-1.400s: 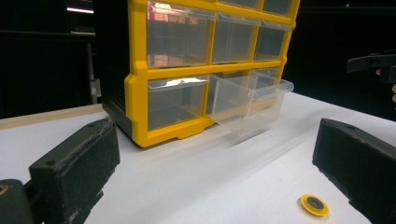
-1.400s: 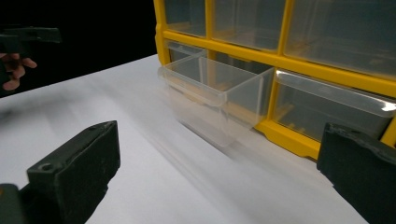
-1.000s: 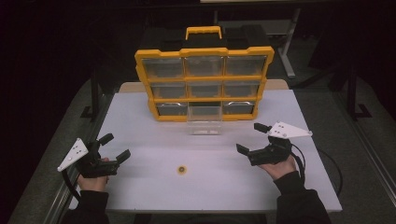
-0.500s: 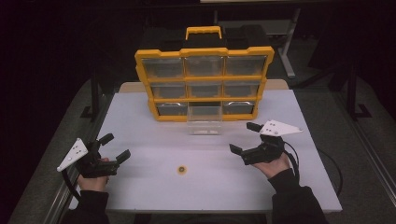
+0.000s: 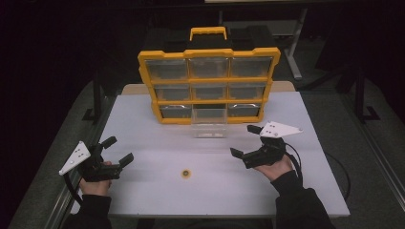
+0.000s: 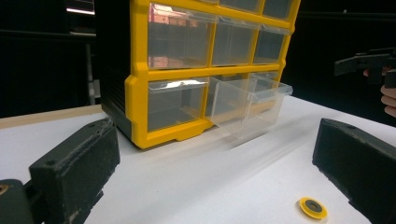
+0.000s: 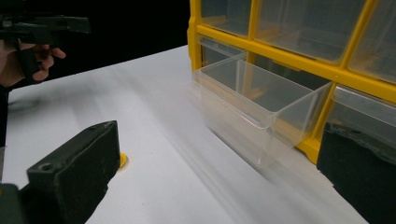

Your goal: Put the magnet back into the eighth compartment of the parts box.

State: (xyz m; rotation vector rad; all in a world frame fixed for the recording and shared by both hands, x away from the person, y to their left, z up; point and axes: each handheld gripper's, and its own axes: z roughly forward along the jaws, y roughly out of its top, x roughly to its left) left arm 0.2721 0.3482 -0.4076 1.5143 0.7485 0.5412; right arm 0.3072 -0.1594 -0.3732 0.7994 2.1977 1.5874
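Left gripper (image 5: pixel 116 151): held low over the near left part of the white table (image 5: pixel 143 129), jaws spread wide with nothing between them; in the left gripper view the two black jaws stand far apart at the bottom corners.
Right gripper (image 5: pixel 245 142): carried above the right half of the table, pointed leftward toward the middle, jaws parted and empty; in the right gripper view its jaws frame the clear drawer (image 7: pixel 261 109) from either side without touching it.
Yellow ring (image 5: pixel 186 173): a small disc-like piece is seen lying flat on the table between the two grippers, near the front edge, apart from both; it is also spotted just inside the right jaw in the left gripper view (image 6: pixel 313 207).
Clear drawer: pulled out of the bottom middle slot (image 5: pixel 209 124), resting on the table, looking empty.
Yellow organizer (image 5: pixel 208 53): stood upright at the back of the table, three rows of three clear drawers, handle on top; the other eight drawers are seen pushed in.
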